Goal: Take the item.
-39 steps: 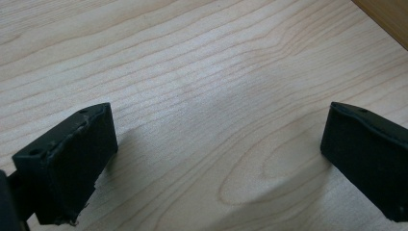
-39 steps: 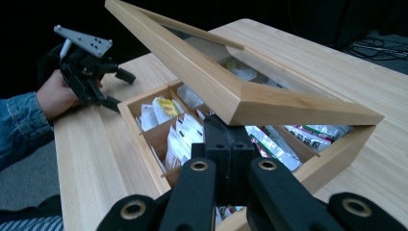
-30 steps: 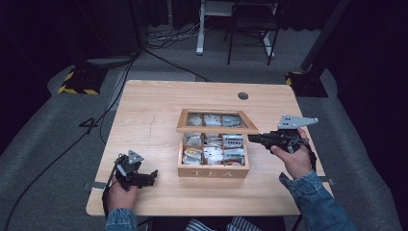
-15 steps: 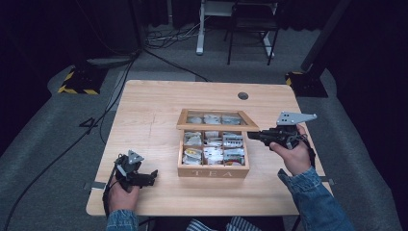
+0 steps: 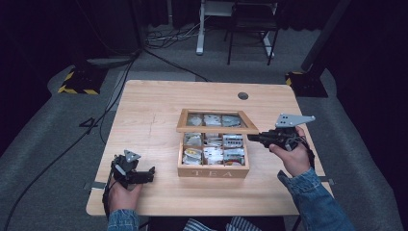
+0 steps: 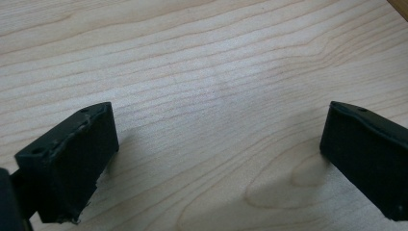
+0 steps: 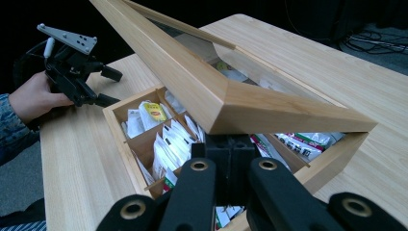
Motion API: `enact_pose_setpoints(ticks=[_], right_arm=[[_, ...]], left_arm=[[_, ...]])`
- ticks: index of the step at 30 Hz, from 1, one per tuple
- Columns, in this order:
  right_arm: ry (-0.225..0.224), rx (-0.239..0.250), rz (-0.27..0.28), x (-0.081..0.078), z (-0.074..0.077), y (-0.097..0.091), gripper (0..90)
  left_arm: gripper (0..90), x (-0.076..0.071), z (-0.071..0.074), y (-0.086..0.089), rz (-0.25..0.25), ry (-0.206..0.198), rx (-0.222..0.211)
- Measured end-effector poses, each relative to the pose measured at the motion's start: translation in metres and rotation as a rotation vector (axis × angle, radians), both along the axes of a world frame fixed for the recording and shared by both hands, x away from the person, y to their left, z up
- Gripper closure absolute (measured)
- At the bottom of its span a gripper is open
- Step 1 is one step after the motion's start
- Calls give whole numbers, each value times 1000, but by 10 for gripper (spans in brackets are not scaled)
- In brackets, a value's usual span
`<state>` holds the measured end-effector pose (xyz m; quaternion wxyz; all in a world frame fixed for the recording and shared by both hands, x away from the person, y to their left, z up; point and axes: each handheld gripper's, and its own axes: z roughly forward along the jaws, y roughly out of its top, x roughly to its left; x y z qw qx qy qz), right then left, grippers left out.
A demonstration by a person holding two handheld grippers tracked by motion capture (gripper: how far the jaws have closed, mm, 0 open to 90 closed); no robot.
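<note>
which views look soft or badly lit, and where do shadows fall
High view: soft overall, table lit, surroundings nearly black. Left gripper view: sharp wood grain, each of the jaws casting a soft shadow. Right gripper view: tea box lid crisp, near jaws blurred, background dark.

In my right gripper view, the raised lid (image 7: 250,103) is hiding my fingertips where they are meeting its underside, and its far end is running off the top edge. The packets (image 7: 168,139) under it are staying partly covered. In my left gripper view, both fingers (image 6: 72,159) are getting cut off at the bottom.
</note>
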<state>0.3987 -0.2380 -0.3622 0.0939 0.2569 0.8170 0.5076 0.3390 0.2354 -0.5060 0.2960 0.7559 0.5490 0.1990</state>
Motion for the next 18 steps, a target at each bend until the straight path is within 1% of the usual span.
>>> enact_pose_setpoints(ticks=[3,4,5,7,8,9,13,14,15,18], right_arm=[[2,11,3,1,1,-2,900],[2,14,5,1,1,-2,900],[0,17,6,1,1,-2,900],[-2,20,8,1,1,-3,900],[-5,20,6,1,1,-3,900],[-6,24,7,1,2,-4,900],[-7,28,9,2,4,-5,900],[-13,30,12,3,4,-5,900],[-13,31,14,4,5,-5,900],[-17,38,32,8,7,-7,900]], left_arm=[[6,-1,0,0,-4,5,0],[6,0,2,-1,11,24,8],[20,-3,5,-3,52,47,5],[117,-5,7,-3,53,43,7],[117,-7,8,-3,59,41,6],[163,-8,8,-3,63,43,4],[173,-11,9,-1,64,43,6],[210,-13,10,1,57,47,7],[233,-15,11,3,40,48,-5],[313,-21,15,9,-14,59,-93]])
